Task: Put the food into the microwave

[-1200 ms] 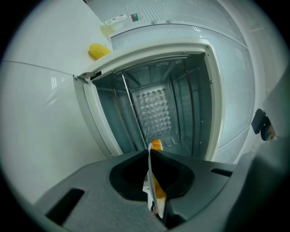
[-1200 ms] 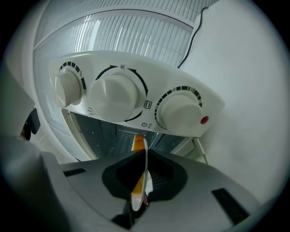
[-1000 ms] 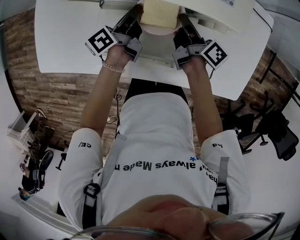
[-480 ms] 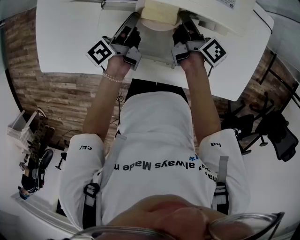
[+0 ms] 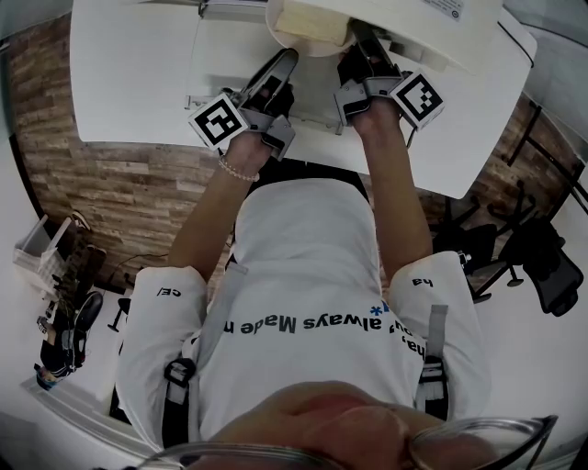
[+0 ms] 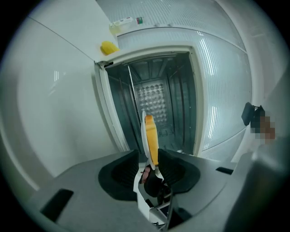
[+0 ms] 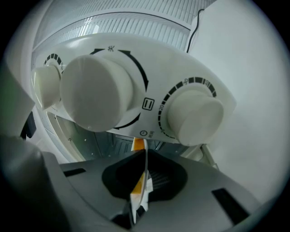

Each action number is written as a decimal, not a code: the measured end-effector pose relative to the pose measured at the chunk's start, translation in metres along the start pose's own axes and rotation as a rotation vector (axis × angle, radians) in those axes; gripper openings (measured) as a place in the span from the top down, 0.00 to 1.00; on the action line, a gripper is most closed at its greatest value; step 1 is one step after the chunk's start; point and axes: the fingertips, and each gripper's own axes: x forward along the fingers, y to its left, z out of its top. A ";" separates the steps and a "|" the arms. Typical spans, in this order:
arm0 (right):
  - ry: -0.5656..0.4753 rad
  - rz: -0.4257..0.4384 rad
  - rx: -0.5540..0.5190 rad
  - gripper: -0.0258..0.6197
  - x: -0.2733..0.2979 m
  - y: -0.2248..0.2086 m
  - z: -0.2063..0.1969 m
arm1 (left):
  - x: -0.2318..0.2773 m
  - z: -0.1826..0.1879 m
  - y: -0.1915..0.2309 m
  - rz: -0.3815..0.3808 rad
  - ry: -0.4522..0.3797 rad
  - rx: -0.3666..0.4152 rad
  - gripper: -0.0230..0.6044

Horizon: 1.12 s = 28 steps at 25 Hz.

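- Left tool (image 5: pixel 287 61) has drawn back, slackened, jaws astride the plate (image 5: pixel 292 48) rim.
- Right tool (image 5: pixel 360 48) grips that one plate; food (image 5: pixel 312 20) at the microwave (image 6: pixel 156 97) mouth.
- Three knobs (image 7: pixel 97 93); open cavity beyond.

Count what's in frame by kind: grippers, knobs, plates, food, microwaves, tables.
grippers: 2, the left gripper and the right gripper
knobs: 3
plate: 1
food: 1
microwave: 1
table: 1
total: 9
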 end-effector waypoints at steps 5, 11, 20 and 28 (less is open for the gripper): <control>0.026 -0.007 -0.027 0.93 -0.002 0.000 -0.003 | 0.007 -0.003 0.001 0.019 -0.001 -0.030 0.91; 0.033 0.020 -0.017 0.92 0.003 0.001 -0.002 | 0.016 0.003 0.003 0.015 -0.023 -0.091 0.93; 0.032 0.028 -0.004 0.92 0.003 -0.002 0.001 | 0.025 0.009 0.005 -0.001 -0.070 -0.129 0.93; 0.023 0.030 0.015 0.92 0.000 -0.004 0.000 | 0.037 0.021 0.008 0.005 -0.132 -0.141 0.93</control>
